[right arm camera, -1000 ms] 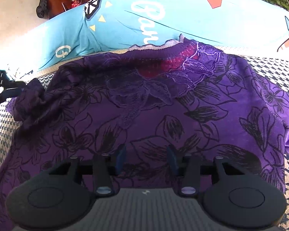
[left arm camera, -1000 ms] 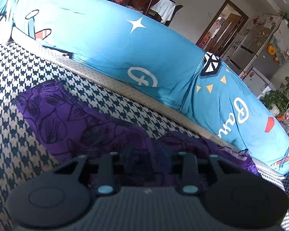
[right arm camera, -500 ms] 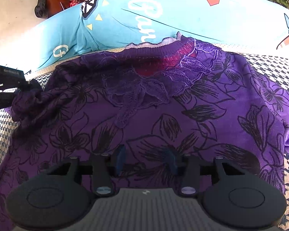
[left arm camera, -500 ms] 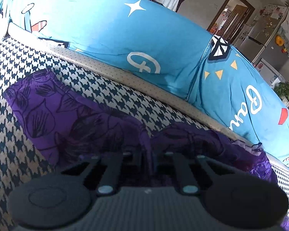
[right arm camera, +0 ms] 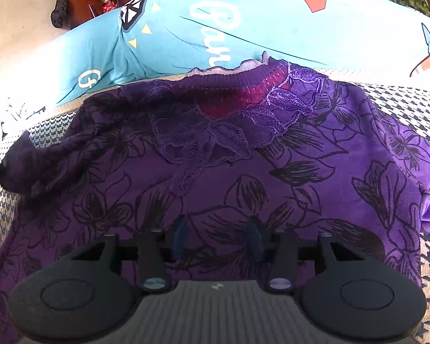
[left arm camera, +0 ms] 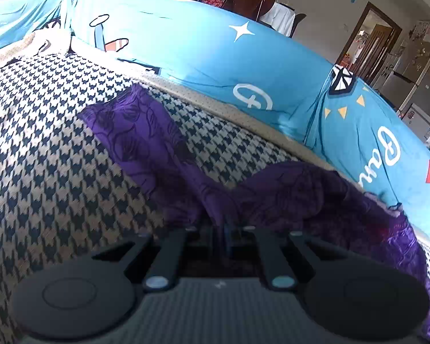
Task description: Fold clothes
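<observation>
While left gripper [left arm camera: 223,236] pinches purple top [right arm camera: 243,172] edge, right gripper [right arm camera: 216,236] gapes.

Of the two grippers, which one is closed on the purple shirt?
The left gripper: it is shut on a bunched fold of the purple floral shirt. The right gripper hovers open above the shirt, gripping nothing.

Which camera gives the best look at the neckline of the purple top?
The right wrist view: the neckline lies open with its red inner band and lace trim facing the camera. The left wrist view shows only the purple top as a sleeve and bunched fabric, neckline hidden.
</observation>
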A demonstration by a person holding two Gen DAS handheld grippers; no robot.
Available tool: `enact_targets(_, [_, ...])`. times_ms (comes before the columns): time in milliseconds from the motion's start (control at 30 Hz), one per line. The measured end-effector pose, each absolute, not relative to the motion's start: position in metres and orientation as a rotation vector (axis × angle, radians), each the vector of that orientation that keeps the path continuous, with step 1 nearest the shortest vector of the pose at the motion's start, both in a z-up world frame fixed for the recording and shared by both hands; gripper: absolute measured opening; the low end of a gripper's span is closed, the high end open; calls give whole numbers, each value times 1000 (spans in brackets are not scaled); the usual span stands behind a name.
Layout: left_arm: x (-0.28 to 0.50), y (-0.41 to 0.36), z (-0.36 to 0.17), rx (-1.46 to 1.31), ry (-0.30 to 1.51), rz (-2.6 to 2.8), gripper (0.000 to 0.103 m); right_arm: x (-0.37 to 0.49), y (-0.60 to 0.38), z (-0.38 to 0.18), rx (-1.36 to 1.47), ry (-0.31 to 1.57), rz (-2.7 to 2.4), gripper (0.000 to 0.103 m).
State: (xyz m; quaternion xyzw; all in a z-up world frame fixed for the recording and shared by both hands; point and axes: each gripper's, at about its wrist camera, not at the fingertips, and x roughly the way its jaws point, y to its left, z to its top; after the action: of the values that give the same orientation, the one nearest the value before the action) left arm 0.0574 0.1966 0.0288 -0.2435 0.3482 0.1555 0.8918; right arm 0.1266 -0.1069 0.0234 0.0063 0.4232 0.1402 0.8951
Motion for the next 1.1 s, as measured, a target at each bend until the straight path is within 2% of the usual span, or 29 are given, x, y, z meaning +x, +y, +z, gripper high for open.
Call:
enact_targets(233, [26,186,10,-497,776,307,10,127,-106,24,6,873,288,46])
enact_targets(500, [-6,176,0,-484,802,261,24,127,-107,25,1,876,278,46])
enact_targets(733, [-27,174,8,-473,826,214,27,127,-108,25,1,880,274,46])
enact_targets(933, [-15,187,33,-448,740,206,31,125,-105,25,-6,882,285,46])
enact_targets(1033, [3,194,43,-421,710,156,37,125,-104,24,-8,884,289,46])
enact_targets(1100, [21,199,46,-407,712,94,44,124,-104,24,-9,886,291,46])
